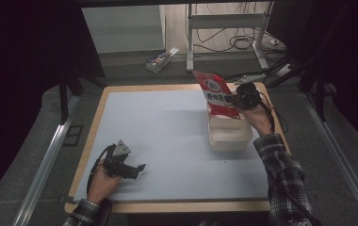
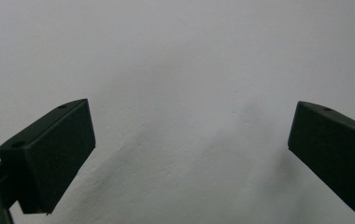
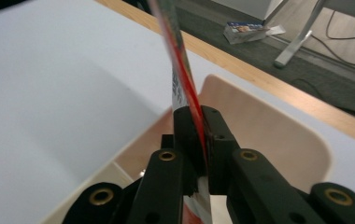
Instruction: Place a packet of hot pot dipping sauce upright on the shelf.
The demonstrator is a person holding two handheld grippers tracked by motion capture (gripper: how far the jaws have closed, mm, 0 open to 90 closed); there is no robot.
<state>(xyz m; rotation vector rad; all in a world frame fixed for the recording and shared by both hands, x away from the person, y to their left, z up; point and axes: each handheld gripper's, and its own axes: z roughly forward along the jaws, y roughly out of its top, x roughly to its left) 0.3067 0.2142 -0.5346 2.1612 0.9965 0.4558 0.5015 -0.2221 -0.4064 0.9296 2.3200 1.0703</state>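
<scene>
A: Hanging from the right tongs (image 1: 237,100), that red snack pouch (image 1: 217,94) sits right above the pale tub (image 1: 231,134), yes?

B: Yes. In the right gripper view the two black jaws are pressed together on the pouch's (image 3: 185,79) thin edge, so the tongs (image 3: 202,122) are pinching the pouch and nothing else. The tub's (image 3: 278,135) open inside lies directly beyond them.

A: Which way does the pouch run?

B: Its long axis stands roughly upright, tilted a little, top corner leaning away from the person toward the far edge of the bench (image 1: 167,141). The lower end dips to the tub's rim; whether it touches the inside I cannot tell.

A: So the next move is downward?

B: I would judge so: the tub is straight below the held pouch, and a short lowering should seat it. The right hand is the one on the job.

A: And the left?

B: The left tongs (image 1: 137,169) rest well apart, near the front left of the bench. Its own view shows the jaws spread wide over bare white surface (image 2: 180,60), holding nothing.
</scene>
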